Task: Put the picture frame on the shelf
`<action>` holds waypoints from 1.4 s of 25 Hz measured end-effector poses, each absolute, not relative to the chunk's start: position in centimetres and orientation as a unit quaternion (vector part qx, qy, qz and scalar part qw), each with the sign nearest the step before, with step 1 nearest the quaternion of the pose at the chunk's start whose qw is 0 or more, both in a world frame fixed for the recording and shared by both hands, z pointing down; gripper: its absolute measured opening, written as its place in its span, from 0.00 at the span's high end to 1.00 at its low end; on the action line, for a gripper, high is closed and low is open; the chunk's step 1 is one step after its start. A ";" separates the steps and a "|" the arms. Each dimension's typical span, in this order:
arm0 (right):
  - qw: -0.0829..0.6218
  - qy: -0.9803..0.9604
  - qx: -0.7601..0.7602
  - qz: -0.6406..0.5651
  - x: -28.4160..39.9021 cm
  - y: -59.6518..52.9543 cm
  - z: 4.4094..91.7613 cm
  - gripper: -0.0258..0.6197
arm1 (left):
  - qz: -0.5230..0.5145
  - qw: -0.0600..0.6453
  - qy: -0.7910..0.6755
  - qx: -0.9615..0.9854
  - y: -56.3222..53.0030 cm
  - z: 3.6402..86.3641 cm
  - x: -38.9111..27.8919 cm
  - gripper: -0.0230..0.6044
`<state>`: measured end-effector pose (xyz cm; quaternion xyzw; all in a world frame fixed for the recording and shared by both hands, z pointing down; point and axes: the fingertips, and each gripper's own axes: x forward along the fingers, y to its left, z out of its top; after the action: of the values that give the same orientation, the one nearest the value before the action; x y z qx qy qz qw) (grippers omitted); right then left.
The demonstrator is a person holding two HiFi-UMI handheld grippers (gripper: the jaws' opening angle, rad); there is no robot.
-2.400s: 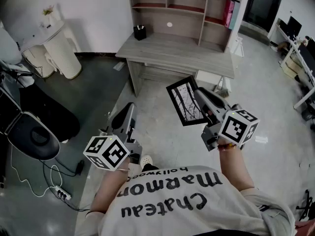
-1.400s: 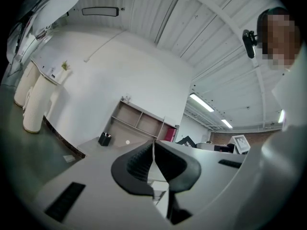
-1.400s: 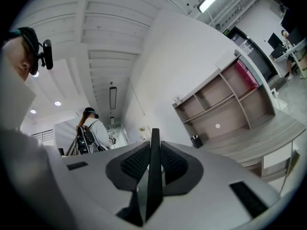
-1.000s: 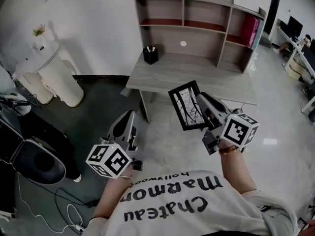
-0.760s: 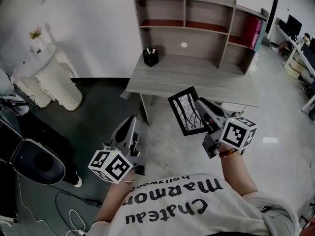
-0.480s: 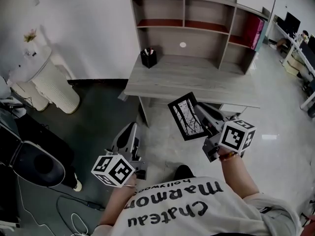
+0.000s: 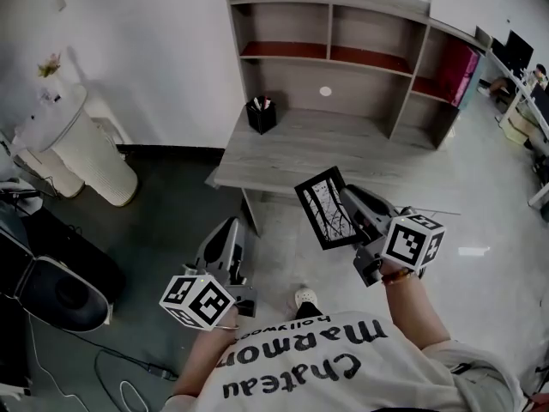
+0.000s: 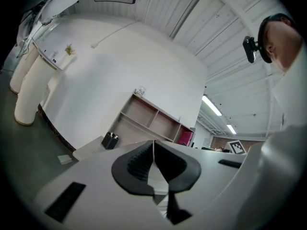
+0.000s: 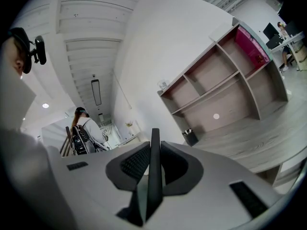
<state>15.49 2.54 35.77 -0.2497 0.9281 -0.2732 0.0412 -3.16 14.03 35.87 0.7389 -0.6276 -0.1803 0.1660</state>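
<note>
Over the last seconds the person has stepped closer, so the desk (image 7: pixel 326 148) and its shelf unit (image 7: pixel 343 41) loom larger. The picture frame (image 7: pixel 326 207) stays clamped edge-on in the right gripper (image 7: pixel 347 200), in the air short of the desk's front edge. The left gripper (image 7: pixel 227 230) hangs low, jaws pressed together on nothing, and the open cubbies ahead, well right of the pen holder (image 7: pixel 262 114), seem to leave free room for the lift.

Black pen cup (image 7: pixel 262 116) stands on the desk (image 7: pixel 343 154); perhaps a chair (image 7: pixel 53 288) at left
</note>
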 end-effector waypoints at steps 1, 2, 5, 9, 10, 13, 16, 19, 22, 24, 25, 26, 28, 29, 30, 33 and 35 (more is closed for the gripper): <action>0.044 0.928 -0.249 -0.273 15.2 1.4 35.5 0.84 | -0.180 0.163 -0.630 0.737 13.1 35.5 -3.4 0.93; 0.046 0.929 -0.247 -0.273 14.9 0.2 35.2 0.84 | -0.181 0.161 -0.632 0.736 12.1 35.2 -3.7 0.93; 0.054 0.931 -0.238 -0.272 14.0 -2.7 34.3 0.85 | -0.183 0.154 -0.633 0.736 9.3 34.4 -4.4 0.93; 0.063 0.934 -0.230 -0.266 13.2 -6.4 32.7 0.84 | -0.188 0.142 -0.631 0.740 5.7 32.6 -4.7 0.93; 0.066 0.935 -0.229 -0.264 13.1 -7.2 32.3 0.84 | -0.188 0.136 -0.630 0.741 4.9 32.2 -4.7 0.93; 0.075 0.936 -0.227 -0.260 12.9 -9.7 31.5 0.84 | -0.189 0.123 -0.628 0.745 2.7 31.2 -5.0 0.93; 0.083 0.938 -0.219 -0.256 12.5 -11.9 30.9 0.84 | -0.192 0.115 -0.633 0.741 0.7 30.6 -5.5 0.93; 0.088 0.942 -0.212 -0.246 12.2 -13.6 30.1 0.84 | -0.195 0.102 -0.633 0.743 -1.1 29.9 -5.6 0.93; 0.098 0.944 -0.213 -0.234 12.2 -15.2 29.4 0.85 | -0.195 0.095 -0.631 0.745 -2.7 29.9 -5.6 0.93; 0.103 0.945 -0.214 -0.226 12.1 -16.3 29.5 0.85 | -0.195 0.098 -0.632 0.743 -3.7 30.5 -5.8 0.93; 0.105 0.945 -0.214 -0.225 12.1 -16.8 29.7 0.85 | -0.196 0.100 -0.633 0.742 -4.2 30.9 -6.0 0.93; 0.107 0.944 -0.214 -0.225 12.0 -17.4 29.9 0.85 | -0.196 0.104 -0.633 0.742 -4.8 31.4 -6.1 0.93; 0.105 0.943 -0.215 -0.231 12.0 -18.1 30.4 0.85 | -0.193 0.113 -0.633 0.741 -5.5 32.1 -6.1 0.93; 0.103 0.942 -0.217 -0.234 12.0 -18.3 30.6 0.85 | -0.190 0.118 -0.632 0.742 -5.7 32.3 -6.1 0.93; 0.100 0.941 -0.219 -0.237 12.0 -18.5 30.7 0.85 | -0.188 0.122 -0.632 0.742 -5.9 32.4 -6.1 0.93; 0.096 0.939 -0.225 -0.243 11.7 -19.4 31.2 0.85 | -0.184 0.125 -0.634 0.741 -6.6 32.6 -6.6 0.93; 0.093 0.938 -0.227 -0.246 11.4 -20.1 31.7 0.85 | -0.186 0.127 -0.632 0.741 -7.4 32.9 -7.0 0.93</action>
<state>11.40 -20.05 31.72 -0.2270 0.9377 -0.2458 0.0933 -7.02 -7.42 32.93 0.7412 -0.6324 -0.1856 0.1271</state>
